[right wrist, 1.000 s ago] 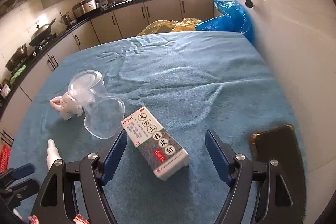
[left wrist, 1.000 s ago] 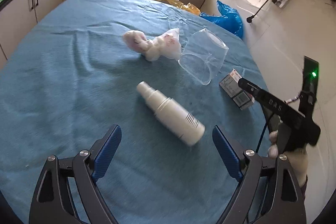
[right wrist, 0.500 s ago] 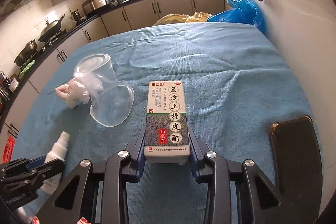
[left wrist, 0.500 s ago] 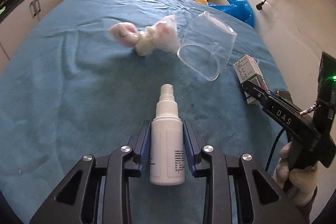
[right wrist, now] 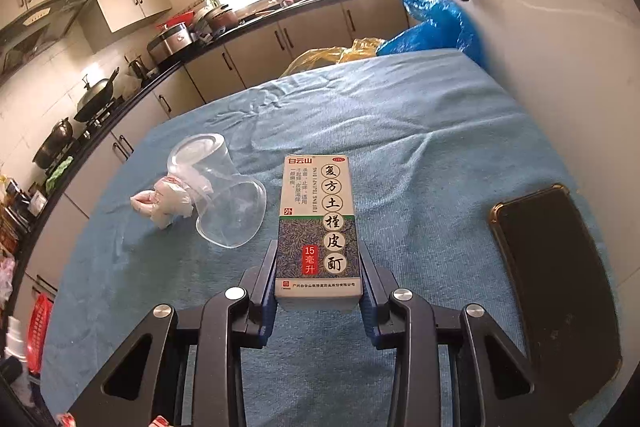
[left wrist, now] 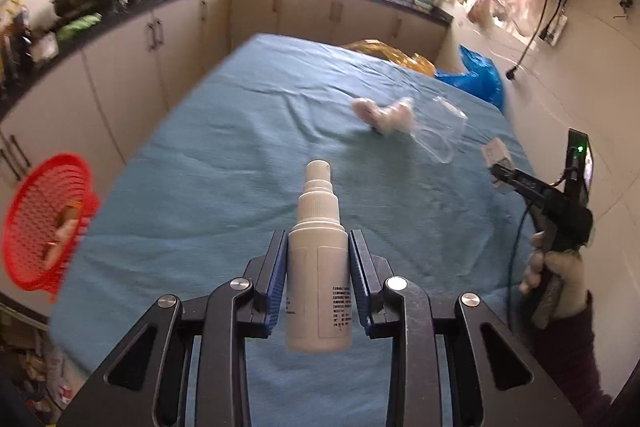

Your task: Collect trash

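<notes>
My left gripper (left wrist: 318,251) is shut on a white spray bottle (left wrist: 318,267) and holds it above the blue table cloth (left wrist: 224,187). My right gripper (right wrist: 319,263) is shut on a medicine box (right wrist: 318,223) with Chinese print, lifted over the cloth; the right gripper also shows in the left wrist view (left wrist: 498,175). A clear plastic cup (right wrist: 224,199) lies on its side beside a crumpled white tissue (right wrist: 164,201). Both also show in the left wrist view, cup (left wrist: 440,135) and tissue (left wrist: 384,113).
A red mesh basket (left wrist: 44,223) holding some scraps hangs off the table's left edge. A black phone (right wrist: 556,267) lies on the cloth at right. Blue (right wrist: 436,27) and yellow (right wrist: 324,57) plastic bags sit beyond the far edge. Kitchen cabinets (left wrist: 120,67) line the left side.
Both grippers closed, the left on the spray bottle and the right on the medicine box, then lifted them off the cloth. The left view has swung left, bringing the red basket into view.
</notes>
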`<state>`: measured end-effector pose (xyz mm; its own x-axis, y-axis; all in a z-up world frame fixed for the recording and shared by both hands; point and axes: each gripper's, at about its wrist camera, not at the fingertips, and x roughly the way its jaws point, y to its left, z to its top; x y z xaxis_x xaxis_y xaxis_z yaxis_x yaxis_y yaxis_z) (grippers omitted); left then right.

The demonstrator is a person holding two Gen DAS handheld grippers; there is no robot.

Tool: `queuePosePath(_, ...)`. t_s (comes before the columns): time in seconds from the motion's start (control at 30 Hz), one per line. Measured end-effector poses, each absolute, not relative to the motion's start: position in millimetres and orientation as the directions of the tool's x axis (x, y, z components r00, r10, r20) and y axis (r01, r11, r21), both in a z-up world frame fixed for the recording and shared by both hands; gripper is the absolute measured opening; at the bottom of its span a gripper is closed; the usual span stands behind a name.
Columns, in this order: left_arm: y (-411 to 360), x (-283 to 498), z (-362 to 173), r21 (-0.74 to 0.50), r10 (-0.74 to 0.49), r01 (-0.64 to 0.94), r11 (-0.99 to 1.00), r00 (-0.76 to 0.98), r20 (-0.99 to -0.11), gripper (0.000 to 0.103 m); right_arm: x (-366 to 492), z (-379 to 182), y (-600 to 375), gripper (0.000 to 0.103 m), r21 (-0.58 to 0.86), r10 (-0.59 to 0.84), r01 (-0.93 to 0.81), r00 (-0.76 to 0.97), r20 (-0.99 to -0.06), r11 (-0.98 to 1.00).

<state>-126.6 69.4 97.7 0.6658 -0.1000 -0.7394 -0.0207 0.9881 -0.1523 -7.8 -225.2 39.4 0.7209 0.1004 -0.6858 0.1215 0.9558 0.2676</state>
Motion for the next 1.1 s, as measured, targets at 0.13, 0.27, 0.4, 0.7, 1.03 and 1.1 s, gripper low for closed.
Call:
queuePosePath(0.13,81.6,-134.5,96.3,-0.170,-0.106,-0.027,0.985,0.682,-0.724,0.029,-18.5,52.3,-212.6,0.037,0.203,0.035,0.139,0.737,-0.675,0.969)
queuePosePath(0.27,80.8,-133.9,84.0,-0.197,-0.150,0.002,0.980,0.660,-0.737,0.029,-57.0,63.8,-192.3,0.037,0.138,0.010,0.111,0.743,-0.669,0.984)
queuePosePath(0.4,85.2,-143.5,86.2,-0.201,-0.161,0.018,0.979,0.670,-0.725,0.029,-91.7,73.5,-179.1,0.037,0.126,0.023,0.088,0.724,-0.689,0.988)
queuePosePath(0.7,136.3,-187.4,118.3,-0.178,-0.061,-0.078,0.981,0.745,-0.664,0.029,-94.8,103.7,-56.9,0.037,0.198,0.284,-0.204,0.705,-0.650,0.959)
queuePosePath(1.03,213.0,-208.7,127.4,-0.217,0.027,-0.201,0.955,0.790,-0.612,0.029,-70.3,104.8,38.5,0.037,0.161,0.349,-0.327,0.673,-0.652,0.931)
queuePosePath(1.1,225.6,-209.7,125.7,-0.236,0.025,-0.209,0.949,0.796,-0.605,0.029,-70.9,105.0,50.5,0.037,0.143,0.343,-0.335,0.674,-0.654,0.931)
